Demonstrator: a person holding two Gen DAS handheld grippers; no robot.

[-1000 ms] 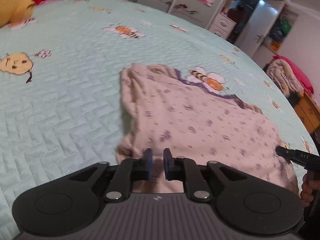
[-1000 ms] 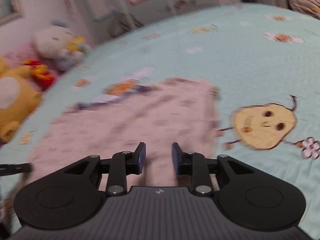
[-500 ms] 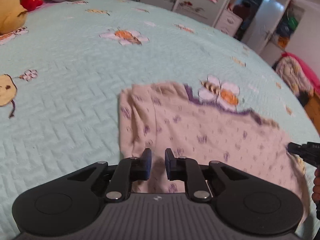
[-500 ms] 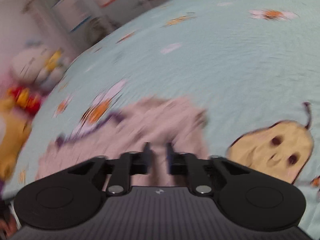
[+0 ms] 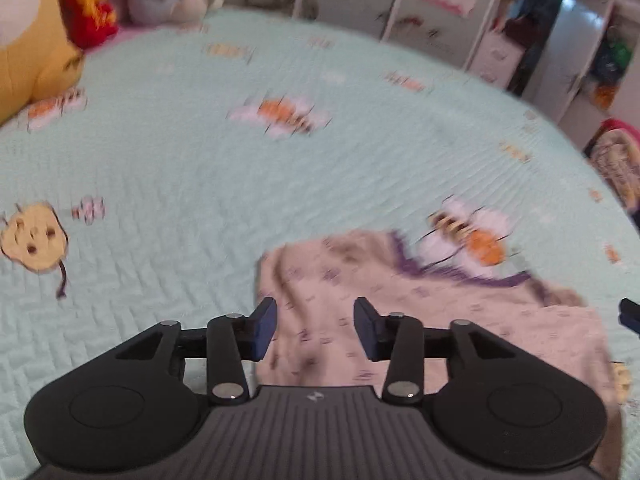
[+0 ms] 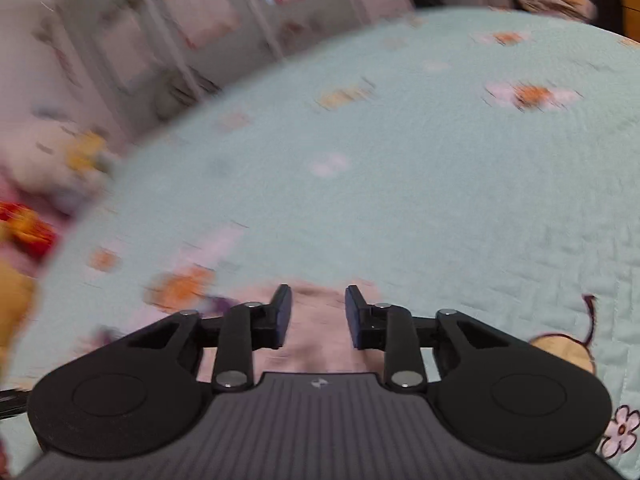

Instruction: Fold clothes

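Garment: one pale pink piece with small purple print and a purple trim, lying flat on the bed at the near edge, its long side running left to right. Two grippers hover over it. The left gripper has jaws apart and opening, with nothing pinched. The right gripper likewise is opening and clear of the cloth. The mint quilted bedspread shows bees and pears. Three plush toys sit far left; white cabinets stand beyond.

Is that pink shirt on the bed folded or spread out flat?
Folded, it seems: the pink garment lies as a compact block with a straight left edge on the bedspread.
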